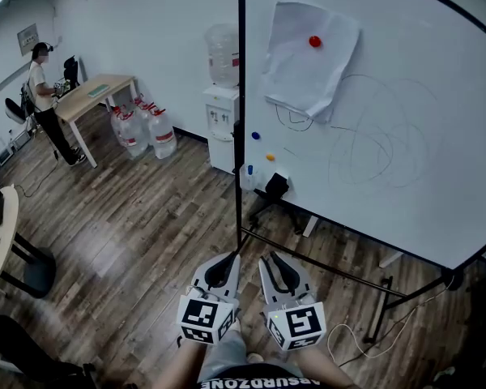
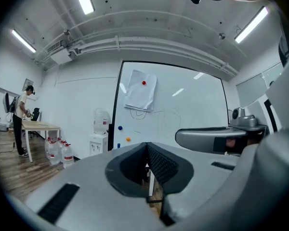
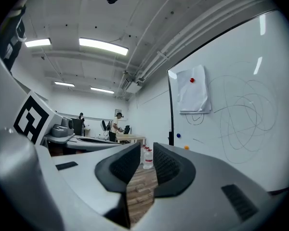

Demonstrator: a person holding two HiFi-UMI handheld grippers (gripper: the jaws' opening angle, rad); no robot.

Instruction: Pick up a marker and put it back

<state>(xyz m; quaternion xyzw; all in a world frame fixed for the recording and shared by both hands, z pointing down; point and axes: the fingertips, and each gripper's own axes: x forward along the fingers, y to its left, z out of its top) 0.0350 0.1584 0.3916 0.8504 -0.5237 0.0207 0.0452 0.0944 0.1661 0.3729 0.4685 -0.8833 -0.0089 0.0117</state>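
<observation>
While left gripper (image 1: pixel 232 257) and right gripper (image 1: pixel 267 258) hang low, marker (image 1: pixel 249 171) sits at the whiteboard's (image 1: pixel 462 96) bottom edge.
Looks upright, blue cap up; left fingers (image 2: pixel 164 165) together, right fingers (image 3: pixel 167 166) slightly apart, both empty.

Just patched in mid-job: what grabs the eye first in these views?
The big whiteboard, scribbled with looping lines, fills the right of the head view, with a crumpled paper sheet pinned near its top by a red magnet. Low at centre, the left gripper is shut and the right gripper slightly open, both empty.
</observation>
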